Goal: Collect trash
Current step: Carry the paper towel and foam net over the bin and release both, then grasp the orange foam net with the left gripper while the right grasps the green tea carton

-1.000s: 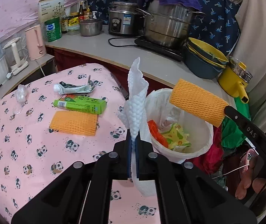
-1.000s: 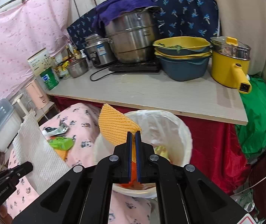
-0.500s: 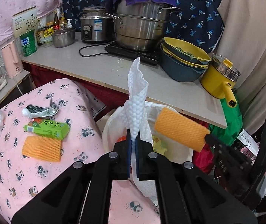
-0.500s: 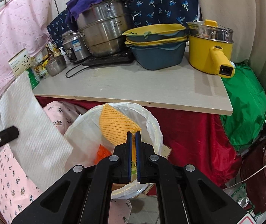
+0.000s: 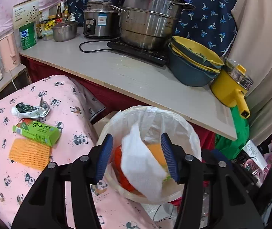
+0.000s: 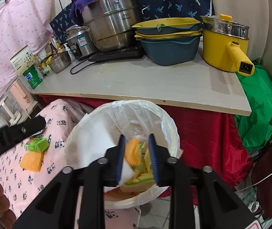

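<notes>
While both claws hang over the white-lined trash bin (image 5: 183,126), the left gripper (image 5: 138,158) has just opened wide above the white paper towel (image 5: 143,168) and the right gripper (image 6: 137,158) has just opened a little, its orange foam net (image 6: 132,152) loose in the bin.

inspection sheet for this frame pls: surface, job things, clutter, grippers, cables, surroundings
Surface: panda cloth on the table, partly covered with litter.
Job's things: white paper towel and orange foam net dropping into lined trash bin; green box, second foam net, crumpled wrapper not yet collected.
Clutter: steel pot, rice cooker, stacked basins, yellow pot.
Grippers: left gripper and right gripper just opened, fingers clear of the trash.
Cables: black cord on counter.
Surroundings: green bag, red skirt under counter.
</notes>
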A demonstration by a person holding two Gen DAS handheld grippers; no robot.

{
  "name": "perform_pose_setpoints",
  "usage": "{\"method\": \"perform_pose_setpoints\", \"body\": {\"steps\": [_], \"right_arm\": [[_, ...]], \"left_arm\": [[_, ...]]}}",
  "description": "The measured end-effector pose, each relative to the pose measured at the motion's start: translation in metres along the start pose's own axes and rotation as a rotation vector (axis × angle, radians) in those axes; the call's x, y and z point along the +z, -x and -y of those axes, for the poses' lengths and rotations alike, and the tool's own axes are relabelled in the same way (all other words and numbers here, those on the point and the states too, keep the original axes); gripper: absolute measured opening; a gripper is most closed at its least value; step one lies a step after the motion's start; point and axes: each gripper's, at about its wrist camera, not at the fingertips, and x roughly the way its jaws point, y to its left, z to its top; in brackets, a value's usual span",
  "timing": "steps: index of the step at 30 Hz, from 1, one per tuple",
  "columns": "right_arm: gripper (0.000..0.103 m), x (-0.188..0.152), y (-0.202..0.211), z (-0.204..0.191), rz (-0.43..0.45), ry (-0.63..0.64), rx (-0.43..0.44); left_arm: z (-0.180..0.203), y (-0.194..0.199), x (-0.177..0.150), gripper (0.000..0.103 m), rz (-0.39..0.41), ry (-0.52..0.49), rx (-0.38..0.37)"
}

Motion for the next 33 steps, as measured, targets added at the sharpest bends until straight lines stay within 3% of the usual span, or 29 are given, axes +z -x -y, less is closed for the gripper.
{"method": "perform_pose_setpoints", "body": {"steps": [13, 33], "right_arm": [[0.038, -0.004, 0.01, -0.04, 0.007, 0.054, 0.053], [0.042, -0.039, 0.005, -0.145, -0.072, 0.223, 0.17]], "left_arm": [[-0.056, 0.016, -0.025, 0.058, -0.033, 0.089, 0.107], [-0.171, 0.053, -0.073, 0.068, -0.066, 0.261, 0.248]]}}
